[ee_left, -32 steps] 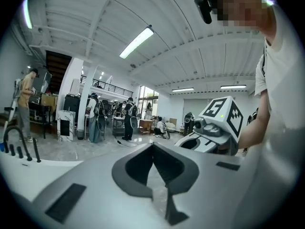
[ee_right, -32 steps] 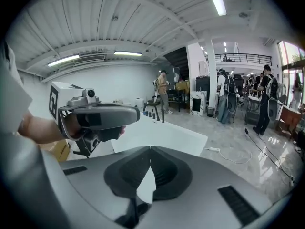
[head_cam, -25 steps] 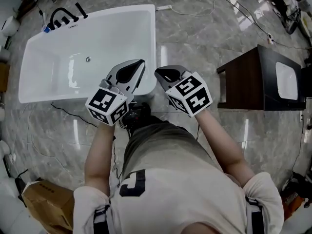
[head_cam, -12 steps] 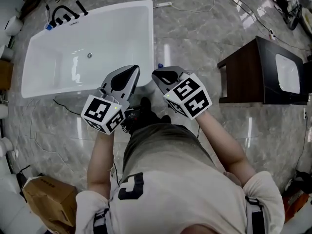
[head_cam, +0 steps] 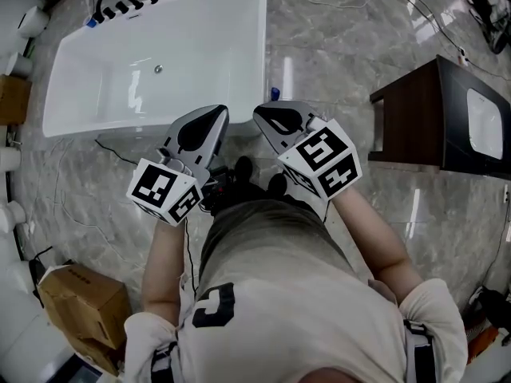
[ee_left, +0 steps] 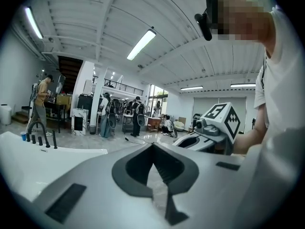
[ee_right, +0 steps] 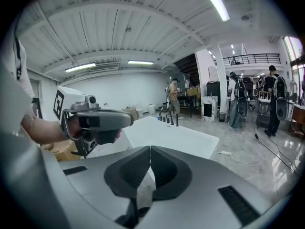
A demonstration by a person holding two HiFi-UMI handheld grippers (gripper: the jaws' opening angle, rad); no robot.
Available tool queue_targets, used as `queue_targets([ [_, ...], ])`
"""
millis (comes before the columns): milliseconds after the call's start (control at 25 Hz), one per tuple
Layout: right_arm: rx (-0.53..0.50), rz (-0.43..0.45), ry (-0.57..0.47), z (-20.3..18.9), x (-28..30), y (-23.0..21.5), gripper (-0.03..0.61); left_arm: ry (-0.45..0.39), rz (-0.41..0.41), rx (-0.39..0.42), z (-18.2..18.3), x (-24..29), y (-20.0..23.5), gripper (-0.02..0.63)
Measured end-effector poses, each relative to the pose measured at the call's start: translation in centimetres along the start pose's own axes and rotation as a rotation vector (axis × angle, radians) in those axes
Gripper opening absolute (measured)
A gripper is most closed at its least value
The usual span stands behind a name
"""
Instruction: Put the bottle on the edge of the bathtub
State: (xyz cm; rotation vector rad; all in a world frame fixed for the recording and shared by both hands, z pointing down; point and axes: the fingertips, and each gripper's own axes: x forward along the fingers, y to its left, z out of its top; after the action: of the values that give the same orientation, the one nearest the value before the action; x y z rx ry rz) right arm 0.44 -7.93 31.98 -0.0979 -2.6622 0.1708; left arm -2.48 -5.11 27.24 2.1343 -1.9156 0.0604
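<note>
Only the head view shows the one bottle (head_cam: 275, 93), on the floor just past the right tongs (head_cam: 262, 116), beside the one tub (head_cam: 258, 46). Left tongs (head_cam: 214, 115) and right tongs are both closed and empty.

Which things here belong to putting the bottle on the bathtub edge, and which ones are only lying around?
Job: bathtub; small blue-topped object beside it, probably the bottle; left tool and right tool, both shut and empty.
Lying about: dark cabinet; cardboard box.
</note>
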Motion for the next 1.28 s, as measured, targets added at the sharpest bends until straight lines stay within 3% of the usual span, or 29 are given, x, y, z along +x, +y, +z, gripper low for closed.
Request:
queue_targets([
  [360,0.041,0.021,-0.009,-0.2,1.1,1.3,0.028,0.015,0.030,0.033,-0.5,-1.3,1.3,0.055],
  [640,0.032,0.069,0.017,1.0,4.6,5.2,0.028,0.002,0.039,-0.002,-1.5,-4.8,4.6,0.055],
  [960,-0.003,0.066,0.051,2.5,8.6,10.0,0.028,-0.021,0.004,-0.044,-2.3,-9.2,7.5,0.055],
  [1280,0.012,0.036,0.059,3.2,12.1,13.9,0.028,-0.014,-0.059,-0.031,-3.0,-12.7,9.6,0.055],
])
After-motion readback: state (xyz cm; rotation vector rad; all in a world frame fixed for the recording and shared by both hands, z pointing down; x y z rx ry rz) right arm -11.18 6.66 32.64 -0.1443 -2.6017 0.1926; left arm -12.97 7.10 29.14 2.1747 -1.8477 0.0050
